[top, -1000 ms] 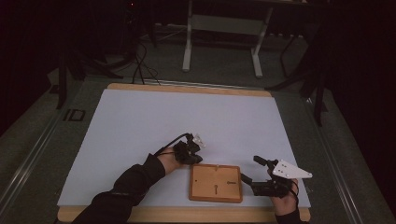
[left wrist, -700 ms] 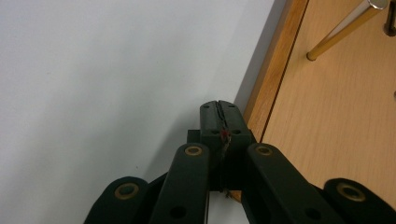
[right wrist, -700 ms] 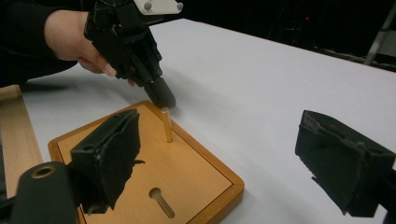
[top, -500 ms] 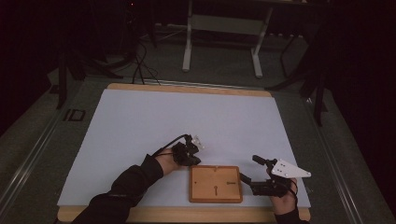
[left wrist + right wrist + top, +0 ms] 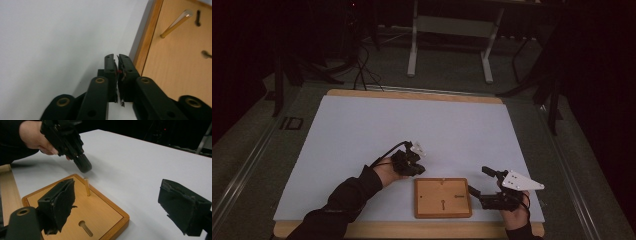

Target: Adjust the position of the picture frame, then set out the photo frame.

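The wooden tray [image 5: 442, 198], rimmed, with 1 upright peg [image 5: 86, 186] and a keyhole slot [image 5: 85, 228], lies near the table's [image 5: 362, 130] near edge. The left gripper [image 5: 408, 162], fingers nearly closed after just opening slightly, holds nothing; the right gripper [image 5: 484, 197], fingers wide apart, is empty.

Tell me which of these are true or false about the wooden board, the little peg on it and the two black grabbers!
1. The wooden board lies flat on the white table. True.
2. A thin peg stands upright on the board. True.
3. The right gripper is squeezed shut on the peg. False: its jaws stand wide open, with the peg beyond them.
4. The left gripper is wide open. False: its jaws are almost together, and it sits over the white table beside the board's edge.
5. The board has a keyhole-shaped slot. True.
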